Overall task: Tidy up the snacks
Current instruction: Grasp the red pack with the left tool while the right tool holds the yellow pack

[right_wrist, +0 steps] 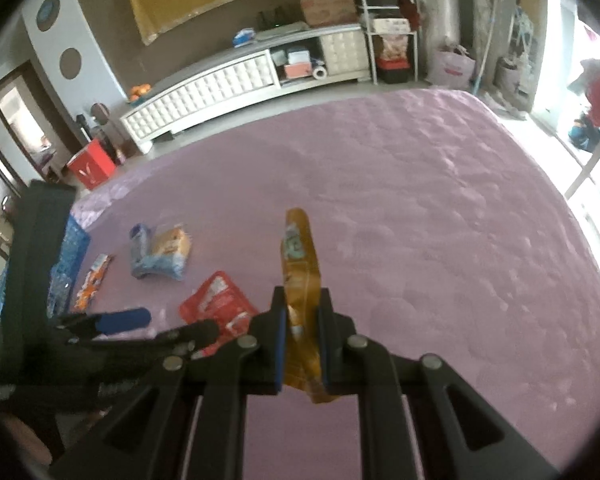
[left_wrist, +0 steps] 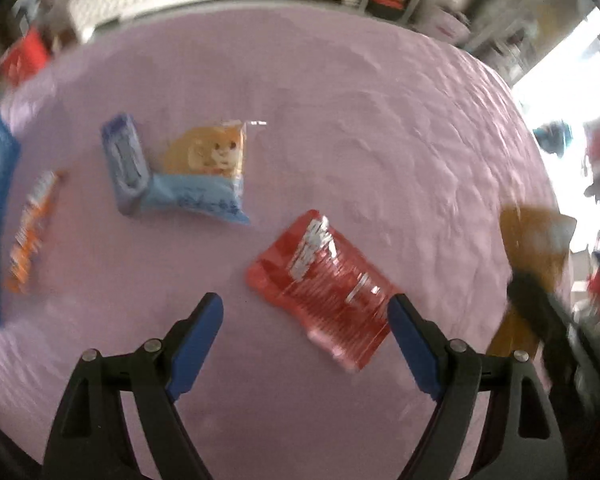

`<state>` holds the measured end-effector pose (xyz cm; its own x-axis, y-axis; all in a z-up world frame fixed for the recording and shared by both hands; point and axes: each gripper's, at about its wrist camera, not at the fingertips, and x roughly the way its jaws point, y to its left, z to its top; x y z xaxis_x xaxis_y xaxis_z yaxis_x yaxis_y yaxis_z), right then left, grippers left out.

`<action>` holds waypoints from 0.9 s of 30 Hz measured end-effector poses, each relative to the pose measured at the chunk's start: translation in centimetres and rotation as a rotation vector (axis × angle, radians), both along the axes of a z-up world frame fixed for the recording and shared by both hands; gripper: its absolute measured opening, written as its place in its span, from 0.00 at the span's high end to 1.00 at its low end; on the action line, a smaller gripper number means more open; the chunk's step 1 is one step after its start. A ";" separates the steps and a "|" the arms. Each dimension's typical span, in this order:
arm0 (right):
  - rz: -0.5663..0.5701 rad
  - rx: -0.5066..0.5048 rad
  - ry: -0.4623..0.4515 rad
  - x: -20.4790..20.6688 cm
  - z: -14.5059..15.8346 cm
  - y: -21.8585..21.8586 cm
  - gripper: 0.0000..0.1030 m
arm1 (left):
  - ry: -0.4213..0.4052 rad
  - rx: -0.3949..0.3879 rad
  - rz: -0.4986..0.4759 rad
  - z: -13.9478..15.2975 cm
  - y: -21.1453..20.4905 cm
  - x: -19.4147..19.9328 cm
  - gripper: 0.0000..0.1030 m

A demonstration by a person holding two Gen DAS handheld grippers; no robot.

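Right gripper (right_wrist: 302,312) is clamped tight on a floppy golden-brown snack pouch (right_wrist: 300,256), held by its lower end. Left gripper (left_wrist: 306,312) hangs wide open and empty just above the red snack packet (left_wrist: 324,280) on the pink quilt (left_wrist: 380,140). Looks light, crinkly, slippery; I'd pinch a sealed edge. Farther off, the blue bread bag (left_wrist: 204,176) and orange stick pack (left_wrist: 32,232) are smeared, labels unreadable.

Black fingers (left_wrist: 196,344) — blue pads, silver rivets

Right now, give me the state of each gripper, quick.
Left gripper: open, holding nothing, above the red packet.
Right gripper: closed on the yellow-brown pouch.
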<state>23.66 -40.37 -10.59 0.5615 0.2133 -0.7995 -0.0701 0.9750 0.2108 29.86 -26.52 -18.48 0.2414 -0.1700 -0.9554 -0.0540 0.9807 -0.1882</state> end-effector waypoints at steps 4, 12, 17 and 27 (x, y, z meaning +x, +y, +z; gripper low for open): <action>-0.002 -0.006 0.022 -0.2 -0.7 -0.3 0.84 | 0.043 0.019 0.068 -1.7 -1.4 1.3 0.20; 0.014 0.024 0.096 0.1 -2.1 -0.8 0.84 | 0.000 0.172 0.076 -1.9 -3.7 1.3 0.17; 0.001 -0.038 0.130 0.2 -2.9 -0.6 0.84 | -0.024 0.184 -0.001 -1.2 -5.0 0.9 0.39; 0.039 -0.067 0.133 -0.6 -2.9 0.6 0.83 | -0.044 0.115 -0.173 -0.2 -3.7 -0.9 1.00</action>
<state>23.07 -39.75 -13.49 0.4418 0.1768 -0.8795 -0.0838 0.9842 0.1558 28.92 -30.19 -18.66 0.2596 -0.1029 -0.9602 0.1227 0.9898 -0.0729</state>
